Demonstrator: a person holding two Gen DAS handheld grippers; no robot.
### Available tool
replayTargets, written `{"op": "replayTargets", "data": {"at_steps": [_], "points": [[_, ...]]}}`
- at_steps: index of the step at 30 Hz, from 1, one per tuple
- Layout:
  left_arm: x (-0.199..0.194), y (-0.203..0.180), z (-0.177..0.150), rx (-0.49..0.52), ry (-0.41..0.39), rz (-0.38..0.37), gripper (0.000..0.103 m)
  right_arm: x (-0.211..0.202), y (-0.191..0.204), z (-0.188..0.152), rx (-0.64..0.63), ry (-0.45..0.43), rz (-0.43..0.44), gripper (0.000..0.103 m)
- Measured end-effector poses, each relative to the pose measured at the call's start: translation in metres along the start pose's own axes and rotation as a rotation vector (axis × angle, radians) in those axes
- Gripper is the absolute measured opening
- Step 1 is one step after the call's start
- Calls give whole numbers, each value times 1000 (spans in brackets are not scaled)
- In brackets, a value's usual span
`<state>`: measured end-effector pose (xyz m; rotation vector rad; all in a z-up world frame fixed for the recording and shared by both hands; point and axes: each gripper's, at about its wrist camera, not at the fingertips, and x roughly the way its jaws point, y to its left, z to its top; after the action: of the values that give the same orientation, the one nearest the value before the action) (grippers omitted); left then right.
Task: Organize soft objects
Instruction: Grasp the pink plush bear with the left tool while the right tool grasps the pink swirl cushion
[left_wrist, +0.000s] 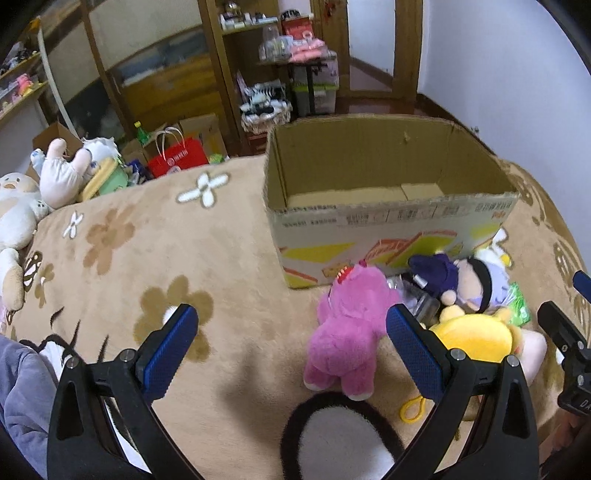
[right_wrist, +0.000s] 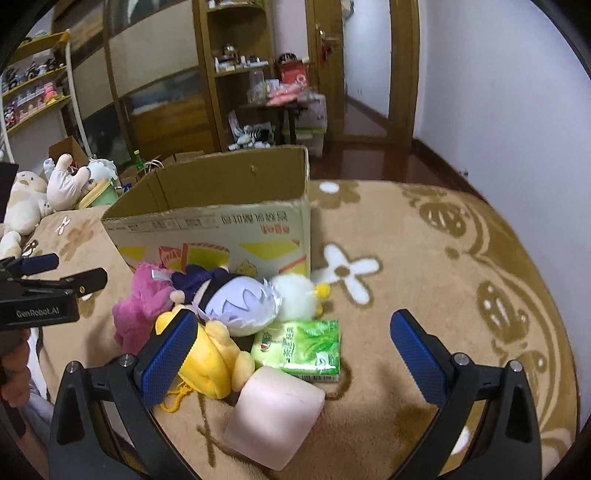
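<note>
An open cardboard box (left_wrist: 388, 218) stands on a tan flowered blanket (left_wrist: 147, 258); it also shows in the right wrist view (right_wrist: 221, 225). In front of it lies a pile: a pink plush (left_wrist: 347, 332) (right_wrist: 140, 306), a purple-haired doll (left_wrist: 465, 284) (right_wrist: 236, 302), a yellow plush (left_wrist: 476, 336) (right_wrist: 210, 365), a white fluffy toy (right_wrist: 299, 295), a green tissue pack (right_wrist: 299, 347) and a pink block (right_wrist: 273, 413). My left gripper (left_wrist: 291, 332) is open, left of and above the pink plush. My right gripper (right_wrist: 295, 339) is open over the tissue pack and block.
Several plush toys (left_wrist: 44, 184) lie at the blanket's far left edge. A black and white furry piece (left_wrist: 340, 435) lies near the left gripper. Shelves, a red bag (left_wrist: 177, 158) and baskets stand behind. The blanket right of the box (right_wrist: 443, 277) is bare.
</note>
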<state>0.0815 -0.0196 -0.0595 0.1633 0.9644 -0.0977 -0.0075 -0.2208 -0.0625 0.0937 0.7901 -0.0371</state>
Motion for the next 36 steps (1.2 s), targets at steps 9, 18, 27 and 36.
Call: {"op": "replayTargets", "data": {"at_steps": [9, 18, 27, 36], "points": [[38, -8, -6, 22, 119, -15, 101, 15, -6, -12, 35, 116, 25, 103], [66, -7, -9, -4, 215, -67, 101, 25, -22, -29, 110, 225, 97, 74], [85, -12, -15, -21, 272, -139, 83, 34, -23, -32, 133, 251, 150, 38], [81, -18, -19, -27, 276, -187, 48, 25, -28, -31, 153, 228, 157, 36]]}}
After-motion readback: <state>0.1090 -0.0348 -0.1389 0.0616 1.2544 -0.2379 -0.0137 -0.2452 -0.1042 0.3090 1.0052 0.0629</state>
